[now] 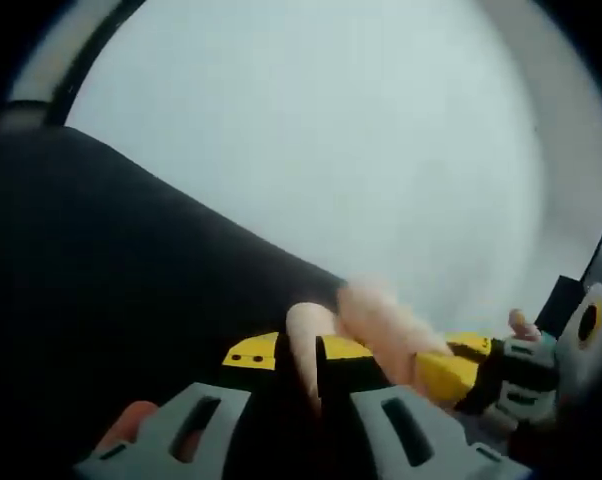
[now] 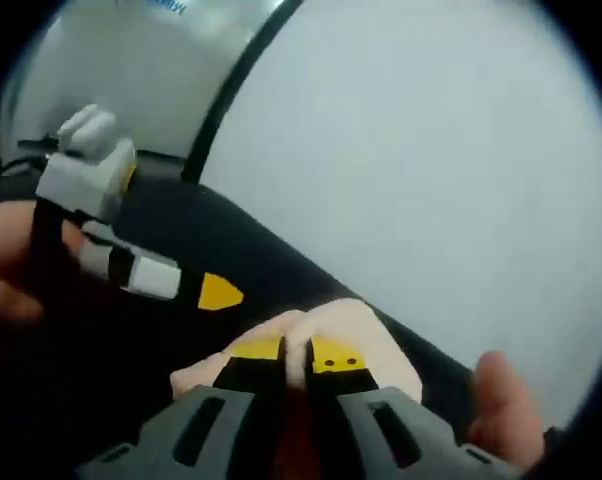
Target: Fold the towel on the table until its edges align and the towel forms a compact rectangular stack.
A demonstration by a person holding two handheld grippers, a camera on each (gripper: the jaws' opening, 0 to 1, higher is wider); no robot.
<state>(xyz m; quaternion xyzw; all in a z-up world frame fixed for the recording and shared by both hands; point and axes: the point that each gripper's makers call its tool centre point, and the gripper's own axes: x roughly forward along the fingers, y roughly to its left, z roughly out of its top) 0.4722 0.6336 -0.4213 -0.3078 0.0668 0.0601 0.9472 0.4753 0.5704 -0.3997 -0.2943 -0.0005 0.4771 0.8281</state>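
The towel (image 2: pixel 356 325) is pale pink, and only a small bunched part of it shows over a black tabletop (image 2: pixel 151 340). My right gripper (image 2: pixel 286 355) has its yellow-tipped jaws pressed together on a fold of that cloth. In the left gripper view a blurred strip of the towel (image 1: pixel 381 320) runs across my left gripper (image 1: pixel 316 365), whose jaws look shut on it. The left gripper (image 2: pixel 131 265) also shows at the left of the right gripper view, held by a hand (image 2: pixel 11 260). At the right edge of the left gripper view is the right gripper (image 1: pixel 521 370).
The black tabletop (image 1: pixel 131 300) slopes across both views, with a white wall (image 1: pixel 331 130) behind it. A dark line (image 2: pixel 231 90) crosses the wall in the right gripper view. A fingertip (image 2: pixel 501 395) shows low on the right there.
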